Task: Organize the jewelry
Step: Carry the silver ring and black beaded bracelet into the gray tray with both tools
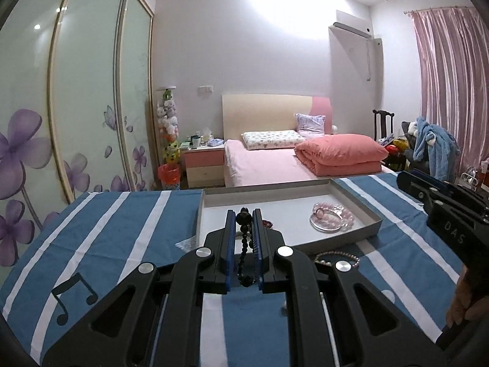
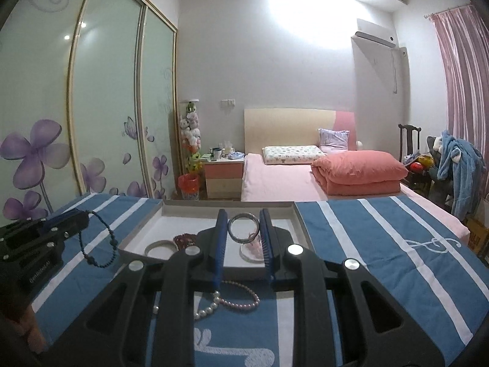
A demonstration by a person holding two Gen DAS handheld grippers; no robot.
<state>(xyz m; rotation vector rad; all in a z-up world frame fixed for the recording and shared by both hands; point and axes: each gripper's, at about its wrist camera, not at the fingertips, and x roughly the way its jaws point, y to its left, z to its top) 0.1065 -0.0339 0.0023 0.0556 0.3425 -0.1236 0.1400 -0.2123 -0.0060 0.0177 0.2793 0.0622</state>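
Observation:
My left gripper [image 1: 244, 215] is shut on a black bead bracelet [image 1: 244, 244], which hangs in a loop from its tips above the near edge of the grey tray [image 1: 360, 202]. In the right wrist view the same bracelet [image 2: 97, 241] dangles from the left gripper [image 2: 81, 218]. My right gripper [image 2: 243, 215] is shut on a silver bangle [image 2: 244, 226], held upright over the tray [image 2: 301, 229]. Inside the tray lie a pink bead bracelet [image 1: 336, 214] on a clear bangle, a white bangle [image 2: 160, 249] and a dark red bead bracelet [image 2: 185, 240].
On the blue-and-white striped cloth [image 2: 382, 244], just in front of the tray, lie a pearl strand [image 2: 207, 309] and a pink pearl bracelet [image 2: 241, 299]. Beyond the table stands a pink bed [image 1: 262, 165], with sliding wardrobe doors [image 1: 85, 107] on the left.

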